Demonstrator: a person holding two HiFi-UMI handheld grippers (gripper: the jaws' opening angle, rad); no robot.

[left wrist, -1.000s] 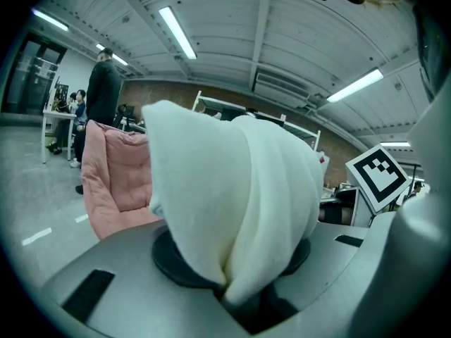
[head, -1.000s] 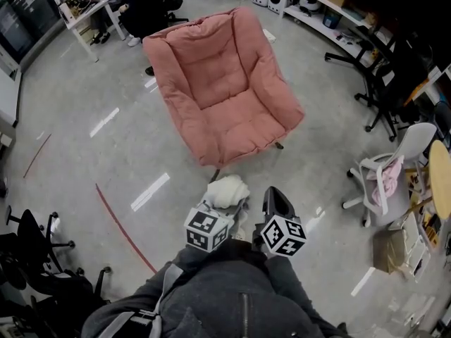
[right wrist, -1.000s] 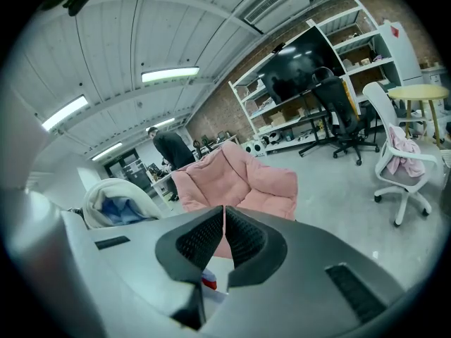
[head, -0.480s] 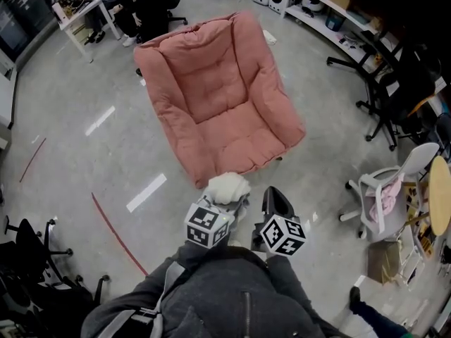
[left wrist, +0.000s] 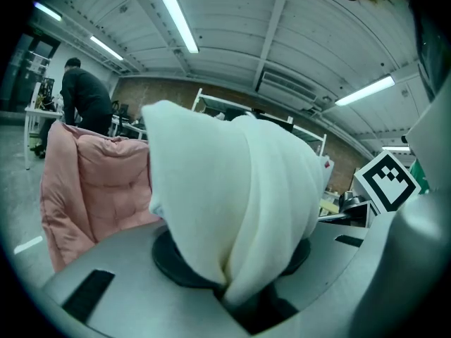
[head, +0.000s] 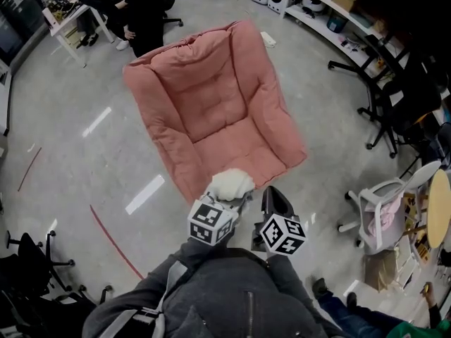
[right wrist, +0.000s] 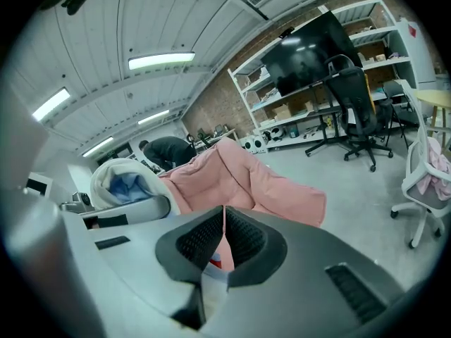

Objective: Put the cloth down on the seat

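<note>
A bunched white cloth (head: 230, 184) is pinched in my left gripper (head: 229, 197), just in front of the front edge of the pink padded seat (head: 211, 111). In the left gripper view the cloth (left wrist: 232, 210) fills the middle, squeezed between the jaws, with the pink seat (left wrist: 91, 189) behind at the left. My right gripper (head: 276, 201) is beside it on the right, jaws together with nothing between them. In the right gripper view, the gripper (right wrist: 223, 241) points at the pink seat (right wrist: 246, 178), and the cloth (right wrist: 127, 182) shows at the left.
Office chairs (head: 384, 97) and shelving (head: 331, 9) stand at the right. A white chair with pink fabric (head: 380, 210) is at the lower right. People (head: 120, 2) stand by a desk behind the seat. Black chairs (head: 35, 259) sit at the lower left.
The pink seat has come nearer and lower in the head view. The cloth in my left gripper now reaches its front edge. Both grippers kept their jaw states.
</note>
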